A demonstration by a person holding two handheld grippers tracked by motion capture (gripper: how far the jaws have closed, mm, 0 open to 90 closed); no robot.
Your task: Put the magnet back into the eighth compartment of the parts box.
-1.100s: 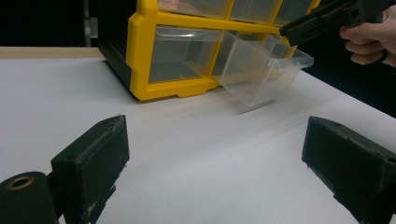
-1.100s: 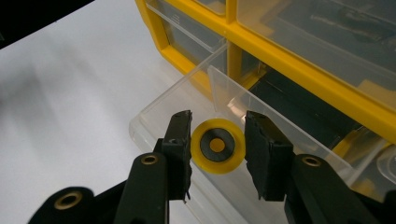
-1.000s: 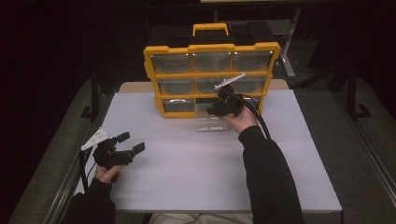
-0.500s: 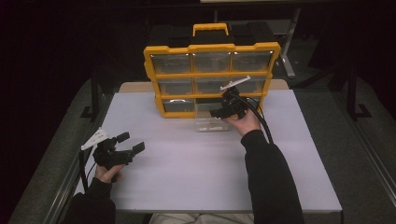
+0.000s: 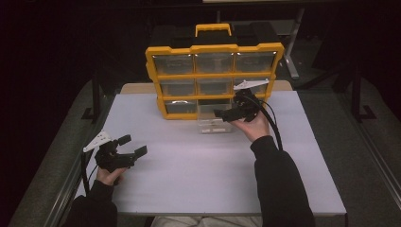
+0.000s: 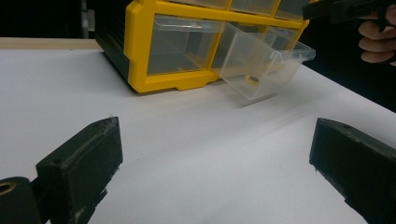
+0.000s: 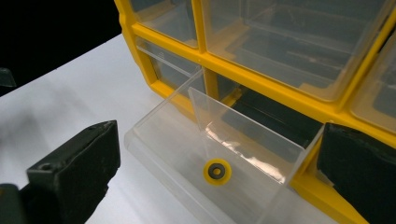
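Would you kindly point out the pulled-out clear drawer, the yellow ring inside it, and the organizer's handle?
clear drawer (image 7: 154, 140): right gripper view, left side wall.
yellow ring (image 7: 217, 171): right gripper view, its rim.
organizer's handle (image 5: 213, 28): high view, top bar.

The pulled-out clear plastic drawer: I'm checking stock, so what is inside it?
Inside the clear plastic drawer lies one small yellow ring with a dark centre, on the drawer's floor. The organiser's yellow frame covers the drawer's rear part.
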